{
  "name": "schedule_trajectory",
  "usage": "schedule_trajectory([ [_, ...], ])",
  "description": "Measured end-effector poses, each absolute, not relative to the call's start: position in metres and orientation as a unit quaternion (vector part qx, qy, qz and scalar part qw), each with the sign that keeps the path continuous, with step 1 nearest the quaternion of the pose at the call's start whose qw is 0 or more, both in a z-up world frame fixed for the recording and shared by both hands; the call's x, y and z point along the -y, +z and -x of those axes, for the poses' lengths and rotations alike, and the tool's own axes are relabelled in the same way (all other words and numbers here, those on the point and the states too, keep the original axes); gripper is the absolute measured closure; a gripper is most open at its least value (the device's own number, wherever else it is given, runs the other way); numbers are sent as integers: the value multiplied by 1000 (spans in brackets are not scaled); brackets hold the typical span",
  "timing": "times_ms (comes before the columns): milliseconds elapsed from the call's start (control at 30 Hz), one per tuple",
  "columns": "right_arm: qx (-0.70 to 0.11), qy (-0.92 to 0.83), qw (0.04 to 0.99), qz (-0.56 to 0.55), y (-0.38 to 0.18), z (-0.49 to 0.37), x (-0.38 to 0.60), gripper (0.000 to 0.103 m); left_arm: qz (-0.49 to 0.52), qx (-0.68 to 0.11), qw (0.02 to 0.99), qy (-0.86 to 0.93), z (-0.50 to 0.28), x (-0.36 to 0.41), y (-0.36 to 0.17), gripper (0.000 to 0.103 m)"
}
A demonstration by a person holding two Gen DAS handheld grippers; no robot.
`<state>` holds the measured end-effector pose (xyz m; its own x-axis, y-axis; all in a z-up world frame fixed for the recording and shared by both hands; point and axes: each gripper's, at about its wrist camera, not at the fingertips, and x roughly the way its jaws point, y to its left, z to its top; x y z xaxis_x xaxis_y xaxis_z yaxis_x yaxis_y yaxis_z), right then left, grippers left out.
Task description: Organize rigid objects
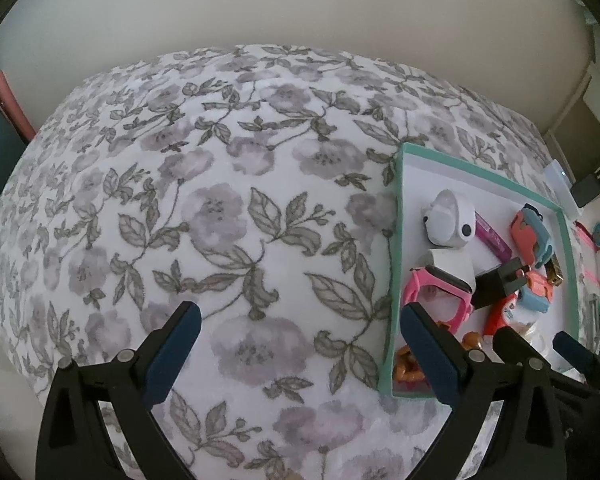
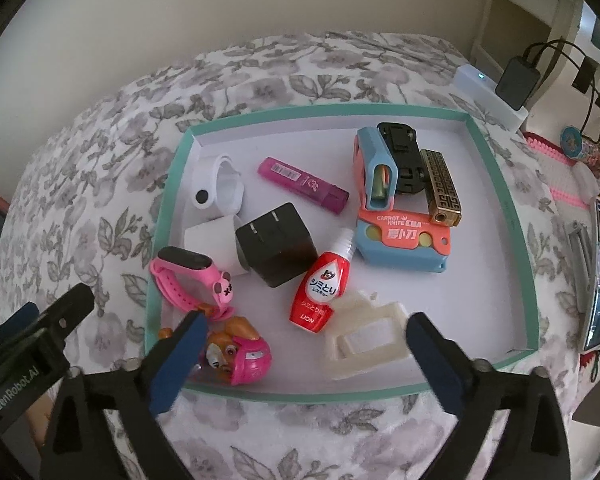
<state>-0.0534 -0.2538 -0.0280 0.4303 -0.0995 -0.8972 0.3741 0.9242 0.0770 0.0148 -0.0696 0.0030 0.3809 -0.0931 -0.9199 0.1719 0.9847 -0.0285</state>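
My tray (image 2: 172, 184) sits on the flowered bedspread (image 1: 220, 200), holding one red bottle (image 2: 320, 284), one black plug (image 2: 276, 248), one pink watch (image 2: 188, 276), one purple tube (image 2: 304, 184), one cream plastic frame (image 2: 364, 340) and one pink dog toy (image 2: 240, 356). My right gripper (image 2: 304, 356) hangs released above the frame and the toy, gripping nothing. My left gripper (image 1: 300, 352) gapes empty over bare bedspread beside the tray.

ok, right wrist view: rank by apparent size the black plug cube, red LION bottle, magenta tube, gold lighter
1. black plug cube
2. red LION bottle, close to the cube; it sits nearer the camera, so the order of these two is unsure
3. magenta tube
4. gold lighter, clearly smallest
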Motion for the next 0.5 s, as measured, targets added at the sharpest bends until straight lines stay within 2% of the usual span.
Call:
schedule_trajectory([
  [500,-512,-144,839,-117,-23,56,245,0,-46,-548,832,-74,-6,57,7,3],
])
